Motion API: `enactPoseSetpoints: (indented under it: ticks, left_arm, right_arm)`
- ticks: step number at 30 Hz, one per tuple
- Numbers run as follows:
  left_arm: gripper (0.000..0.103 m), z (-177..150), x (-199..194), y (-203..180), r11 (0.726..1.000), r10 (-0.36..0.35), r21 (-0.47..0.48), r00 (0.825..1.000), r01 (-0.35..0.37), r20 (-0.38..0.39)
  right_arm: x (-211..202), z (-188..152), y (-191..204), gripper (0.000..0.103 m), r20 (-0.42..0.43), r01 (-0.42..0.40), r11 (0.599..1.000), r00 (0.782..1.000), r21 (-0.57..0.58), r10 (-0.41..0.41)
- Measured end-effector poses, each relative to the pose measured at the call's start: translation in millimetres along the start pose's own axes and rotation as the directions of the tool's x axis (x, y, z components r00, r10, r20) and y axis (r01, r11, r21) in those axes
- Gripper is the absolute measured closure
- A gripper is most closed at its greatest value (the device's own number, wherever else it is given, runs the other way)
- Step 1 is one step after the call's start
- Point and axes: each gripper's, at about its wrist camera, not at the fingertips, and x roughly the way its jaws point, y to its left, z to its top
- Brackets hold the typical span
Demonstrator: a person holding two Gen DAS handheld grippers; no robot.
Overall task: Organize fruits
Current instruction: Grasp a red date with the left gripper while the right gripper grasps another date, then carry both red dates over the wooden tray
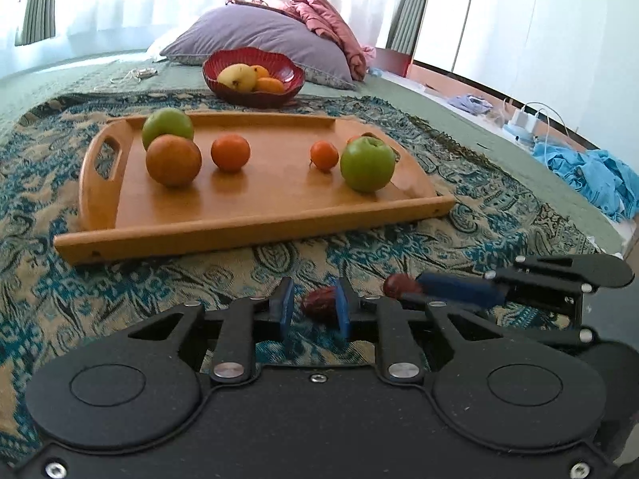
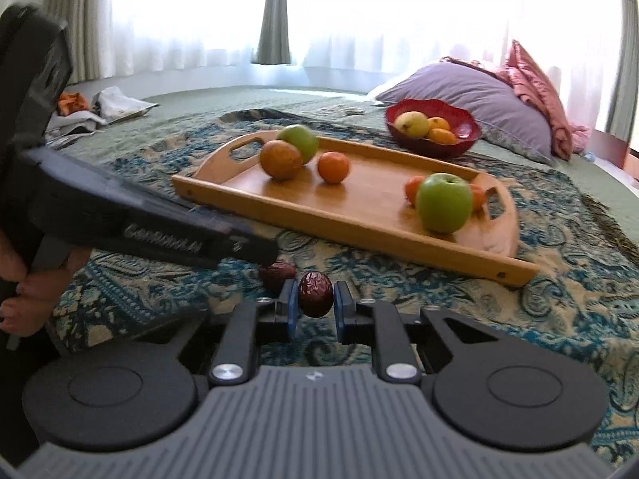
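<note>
Low over the patterned blanket, the left gripper brackets one red date with narrowly parted fingers, touching only its right pad. Beside it, the right gripper closely flanks another date. Beyond lies the wooden tray of apples and oranges, then the red bowl.

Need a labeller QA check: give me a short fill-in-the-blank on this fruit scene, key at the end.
1. The red bowl sits ____ the wooden tray, on the patterned blanket.
2. The tray holds ____ green apples.
3. The right gripper has a dark red ____ between its fingers.
4. The left gripper points at a date lying on the ____.

Missing words: beyond; two; date; blanket
</note>
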Motion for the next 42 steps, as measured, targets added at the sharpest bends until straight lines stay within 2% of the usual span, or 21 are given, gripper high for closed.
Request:
enactPoseSetpoints:
  ticks: [5,11,18,23,42]
  left_arm:
    - [0.080,-5.5,3.1,-6.6,1.000,-0.014,0.011,1.000,0.014,0.008]
    - [0.075,-8.3,11.0,-8.7,1.000,0.012,0.001,1.000,-0.012,0.005]
    - [0.075,-12.9,17.9,-9.6,0.999,0.042,0.000,0.999,-0.042,-0.006]
    - [0.075,-14.9,16.3,-16.4,0.997,0.064,0.044,0.998,-0.065,0.018]
    - [0.075,9.4,11.4,-3.2,0.989,0.149,0.004,0.985,-0.150,0.089]
  right_arm:
    - [-2.2,-0.1,-10.6,0.081,-0.002,0.036,0.999,0.999,0.030,-0.036]
    - [-2.5,-1.7,-13.1,0.081,-0.002,0.048,0.998,0.999,0.035,-0.048]
    - [0.9,-1.1,-12.9,0.081,-0.004,0.049,0.998,0.999,0.044,-0.049]
    - [2.6,-1.0,-12.6,0.081,0.000,0.050,0.997,0.999,0.052,-0.050]
    - [14.3,10.6,-13.2,0.081,0.046,0.067,0.989,0.996,0.131,-0.073]
